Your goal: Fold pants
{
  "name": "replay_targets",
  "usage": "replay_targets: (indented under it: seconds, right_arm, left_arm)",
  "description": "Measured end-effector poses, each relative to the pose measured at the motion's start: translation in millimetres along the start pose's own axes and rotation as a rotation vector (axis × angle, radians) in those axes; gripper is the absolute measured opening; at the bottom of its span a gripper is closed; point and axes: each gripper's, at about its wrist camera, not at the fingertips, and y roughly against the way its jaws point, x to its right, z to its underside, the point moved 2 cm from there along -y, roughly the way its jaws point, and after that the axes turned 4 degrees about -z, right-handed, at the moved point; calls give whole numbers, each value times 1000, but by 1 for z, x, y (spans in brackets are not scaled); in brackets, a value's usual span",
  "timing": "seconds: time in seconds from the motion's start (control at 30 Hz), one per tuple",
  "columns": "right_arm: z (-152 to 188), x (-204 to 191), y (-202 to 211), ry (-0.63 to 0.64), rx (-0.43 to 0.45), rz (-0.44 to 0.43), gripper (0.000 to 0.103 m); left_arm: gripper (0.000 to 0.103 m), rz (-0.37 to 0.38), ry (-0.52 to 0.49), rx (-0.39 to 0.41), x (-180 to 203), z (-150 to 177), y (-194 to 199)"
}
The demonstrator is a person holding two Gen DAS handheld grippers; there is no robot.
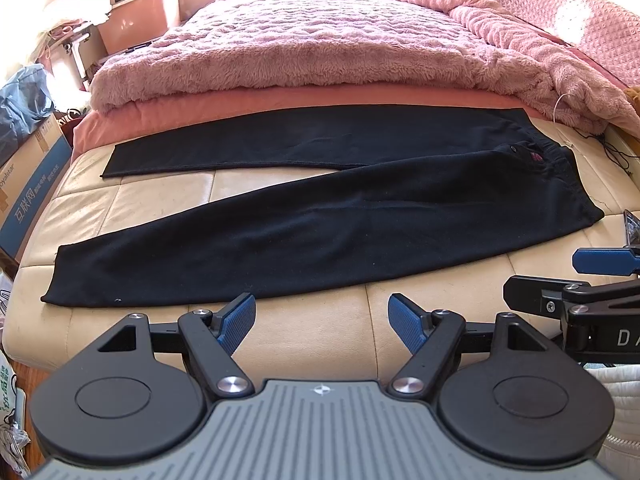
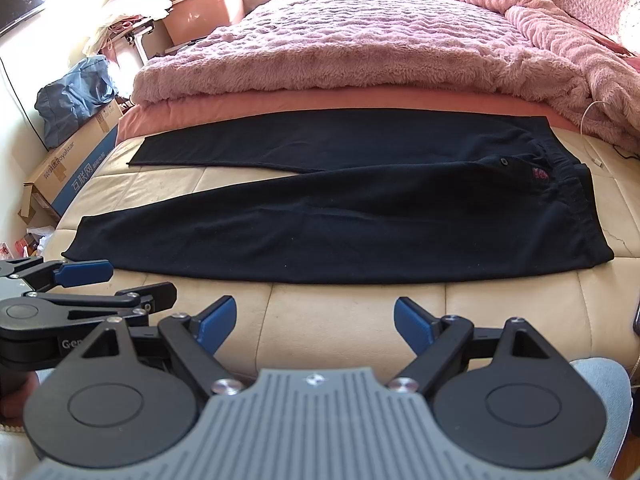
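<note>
Black pants (image 1: 320, 216) (image 2: 340, 224) lie flat on a cream leather bench, legs spread apart in a V toward the left, waistband at the right. My left gripper (image 1: 322, 322) hovers open just short of the near leg's front edge, nothing between its blue pads. My right gripper (image 2: 314, 320) is open too, empty, a little back from the near leg's edge. Each gripper shows in the other's view: the right one (image 1: 592, 276) at the right edge, the left one (image 2: 96, 284) at the lower left.
A pink fluffy blanket (image 1: 320, 52) covers the bed behind the pants. The cream bench (image 1: 312, 340) has bare room in front of the pants. Cardboard boxes (image 1: 28, 184) and a blue bag (image 2: 72, 100) stand at the left. A cable (image 1: 612, 152) lies by the waistband.
</note>
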Motion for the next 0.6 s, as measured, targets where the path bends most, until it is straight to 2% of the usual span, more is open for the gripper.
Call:
replay_targets:
  seconds: [0.6]
  right_arm:
    - [-5,4,-1,-7,-7,11,82]
  left_arm:
    - [88,11,16,-8,-4,0,-5]
